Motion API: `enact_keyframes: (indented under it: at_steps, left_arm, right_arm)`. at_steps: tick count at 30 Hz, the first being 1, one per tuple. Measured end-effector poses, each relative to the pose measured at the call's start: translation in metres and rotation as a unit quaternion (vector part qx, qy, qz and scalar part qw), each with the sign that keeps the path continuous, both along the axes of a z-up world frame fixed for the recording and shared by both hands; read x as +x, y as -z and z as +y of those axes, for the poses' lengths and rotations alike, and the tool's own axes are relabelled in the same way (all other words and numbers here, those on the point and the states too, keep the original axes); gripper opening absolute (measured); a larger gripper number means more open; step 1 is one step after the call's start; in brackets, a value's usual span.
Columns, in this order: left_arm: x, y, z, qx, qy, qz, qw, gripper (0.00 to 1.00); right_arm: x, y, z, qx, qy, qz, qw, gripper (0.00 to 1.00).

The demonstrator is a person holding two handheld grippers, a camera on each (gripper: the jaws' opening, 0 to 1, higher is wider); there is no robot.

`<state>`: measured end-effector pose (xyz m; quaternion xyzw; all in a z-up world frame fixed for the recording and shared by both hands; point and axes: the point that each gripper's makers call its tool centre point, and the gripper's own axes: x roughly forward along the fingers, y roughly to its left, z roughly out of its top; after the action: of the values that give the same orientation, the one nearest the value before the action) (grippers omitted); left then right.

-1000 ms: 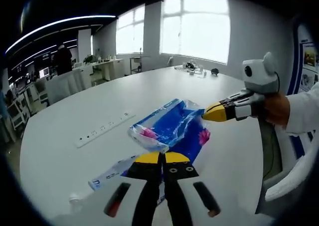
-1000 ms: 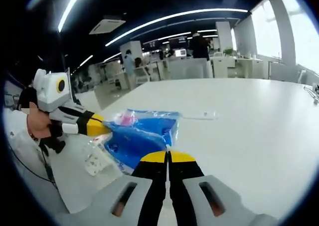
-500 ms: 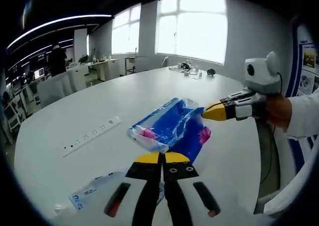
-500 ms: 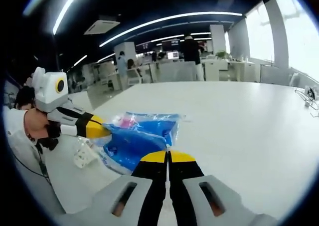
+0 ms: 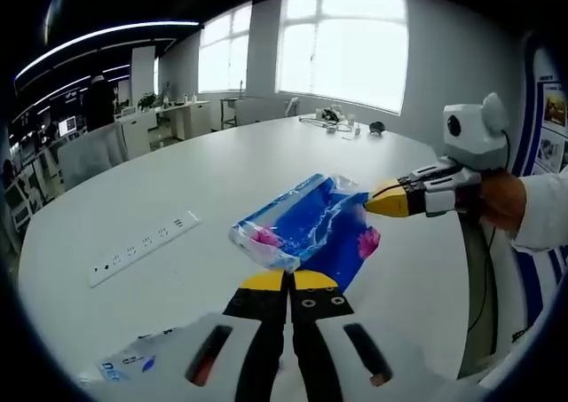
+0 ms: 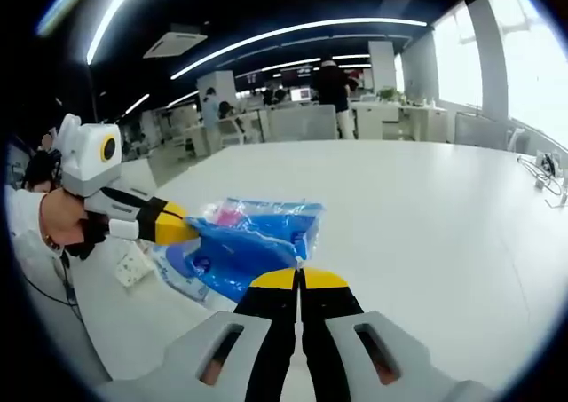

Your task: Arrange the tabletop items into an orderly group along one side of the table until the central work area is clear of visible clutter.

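Mid-carry at frame centre: left gripper [image 5: 287, 280] and right gripper [image 6: 300, 279] both pinching the blue bag [image 5: 306, 229], lifted; next, setting it down along one table [image 5: 222, 171] edge.

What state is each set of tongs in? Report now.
Left tongs: shut on the blue plastic bag.
Right tongs: shut on the same blue plastic bag, at its opposite end.

Open-plan office. Large bright windows [image 5: 346, 43] set in a pale wall. Long ceiling light strips [image 6: 293, 34] run across a dark ceiling. White desks and chairs [image 6: 355, 118] stand at the far side, with people [image 6: 333, 82] among them.
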<state>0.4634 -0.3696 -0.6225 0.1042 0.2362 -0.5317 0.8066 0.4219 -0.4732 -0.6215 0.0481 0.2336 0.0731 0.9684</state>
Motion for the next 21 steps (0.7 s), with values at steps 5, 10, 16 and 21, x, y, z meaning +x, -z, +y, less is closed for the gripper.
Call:
enact_keyframes:
  at_steps: [5, 10, 16, 21]
  left_arm:
    - [0.005, 0.007, -0.013, 0.002, -0.007, 0.01, 0.9999, 0.0]
    - [0.008, 0.017, -0.024, 0.006, -0.011, 0.018, 0.9998, 0.0]
    - [0.011, 0.032, -0.042, 0.009, -0.018, 0.03, 0.9994, 0.0]
    - [0.009, 0.042, -0.055, 0.009, -0.019, 0.042, 0.9989, 0.0]
  right_arm:
    - [0.004, 0.006, -0.013, 0.001, 0.0, 0.006, 1.0, 0.0]
    - [0.01, 0.016, -0.025, -0.001, -0.002, 0.014, 0.9999, 0.0]
    - [0.012, 0.028, -0.042, 0.001, -0.002, 0.023, 0.9997, 0.0]
    - [0.012, 0.035, -0.057, 0.002, -0.002, 0.03, 0.9995, 0.0]
